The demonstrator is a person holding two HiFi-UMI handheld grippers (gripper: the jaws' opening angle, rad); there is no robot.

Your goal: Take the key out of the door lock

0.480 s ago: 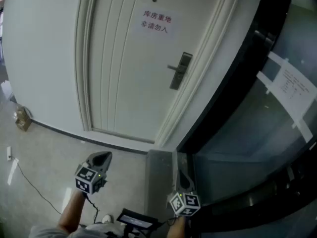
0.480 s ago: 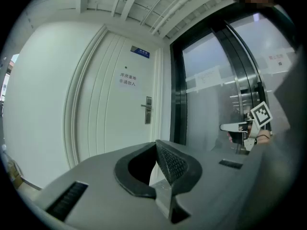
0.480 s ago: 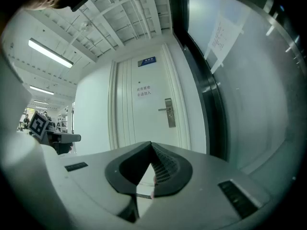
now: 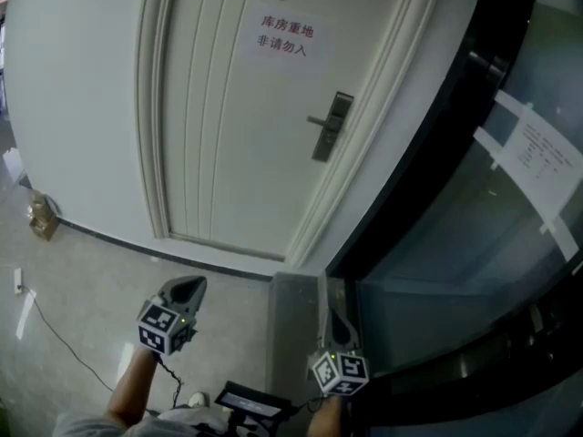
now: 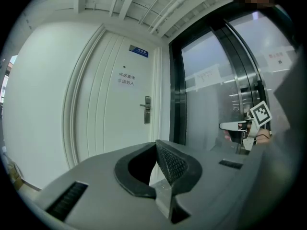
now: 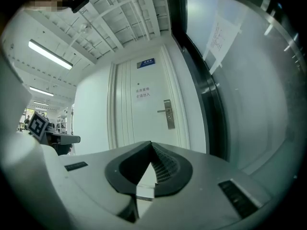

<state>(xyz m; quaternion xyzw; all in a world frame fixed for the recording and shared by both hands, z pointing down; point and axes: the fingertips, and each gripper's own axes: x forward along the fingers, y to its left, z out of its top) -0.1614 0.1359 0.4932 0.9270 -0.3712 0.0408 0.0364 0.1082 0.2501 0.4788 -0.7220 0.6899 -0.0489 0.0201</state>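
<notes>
1. Door (image 4: 228, 107): white and panelled, closed in its white frame. A paper sign (image 4: 286, 40) with printed characters is fixed near its top edge. In the gripper views a small blue plate (image 5: 138, 51) sits above the sign.
2. Door lock (image 4: 332, 126): a tall metal plate close to the door's right edge, with a lever handle (image 4: 319, 122) pointing toward the door's middle. The key is too small to make out in any view, so only the lock plate that would carry it can be placed. Both gripper views show the same plate straight ahead and well apart from the jaws.
3. Left gripper (image 4: 187, 288): held low over the floor (image 4: 91, 280), in front of the door's bottom edge and pointing roughly level at the door. Its jaws are pressed together with nothing between them. Its marker cube (image 4: 162, 328) faces the head camera.
4. Right gripper (image 4: 335, 321): held low beside the base of the door frame and well apart from the lock. Its jaws are pressed together and grip nothing. Its marker cube (image 4: 339, 373) sits behind them.
5. Glass partition (image 4: 455, 244): black-framed, to the right of the door, with a printed paper sheet (image 4: 537, 153) taped to it.
6. Floor details: a small cardboard box (image 4: 41, 217) stands against the wall on the left, and a thin cable (image 4: 64, 340) runs across the floor.
</notes>
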